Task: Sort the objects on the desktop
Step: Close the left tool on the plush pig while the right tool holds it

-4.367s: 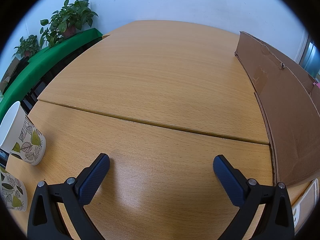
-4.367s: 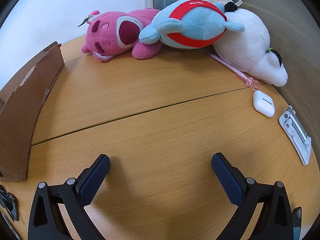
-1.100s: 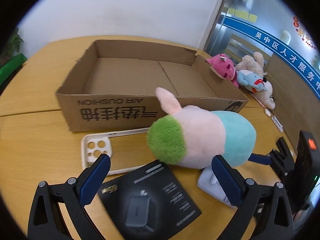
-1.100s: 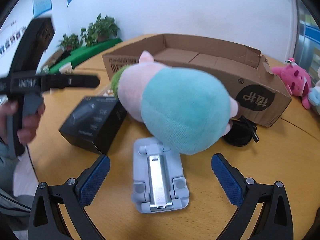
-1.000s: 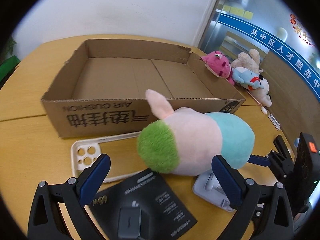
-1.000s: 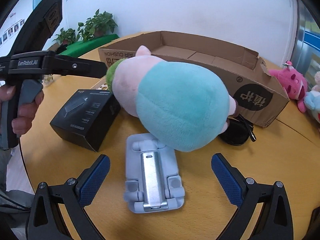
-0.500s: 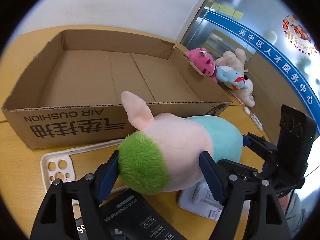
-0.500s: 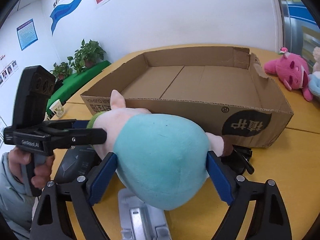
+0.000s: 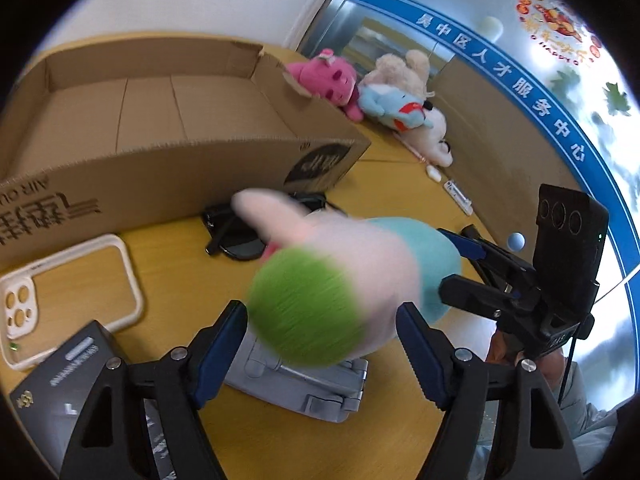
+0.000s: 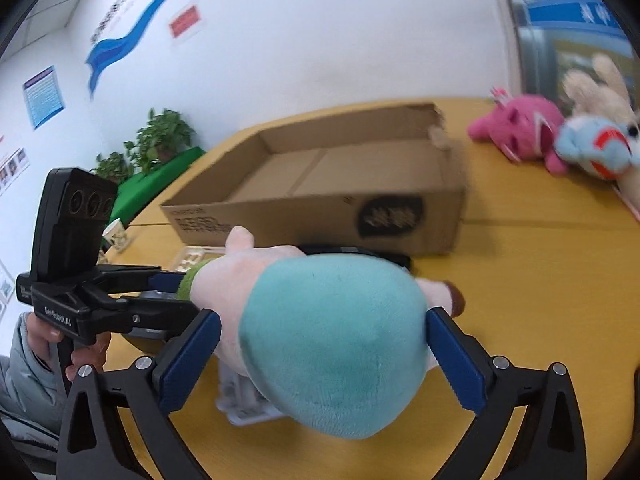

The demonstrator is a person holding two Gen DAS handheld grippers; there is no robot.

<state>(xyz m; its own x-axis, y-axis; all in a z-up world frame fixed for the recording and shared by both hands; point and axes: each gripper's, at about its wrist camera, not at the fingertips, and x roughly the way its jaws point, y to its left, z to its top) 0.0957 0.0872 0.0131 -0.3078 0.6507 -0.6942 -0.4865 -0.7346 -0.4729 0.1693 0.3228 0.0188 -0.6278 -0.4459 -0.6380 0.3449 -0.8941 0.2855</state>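
Both tools gripped one plush toy (image 10: 332, 340) at centre frame: the left tool (image 9: 320, 344) clamped its green end, the right tool (image 10: 320, 352) its teal end. It hung above the table (image 10: 540, 264), below an open cardboard box (image 9: 168, 136)

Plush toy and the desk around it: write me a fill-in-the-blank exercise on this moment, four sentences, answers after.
1. The plush toy is held by ____ grippers at once: the left gripper and the right gripper.
2. The plush's end nearest the left wrist camera is coloured ____.
3. The cardboard box holds ____ objects.
4. The sunglasses lie on the table between the plush and the ____.

Missing words: two; green; no; cardboard box
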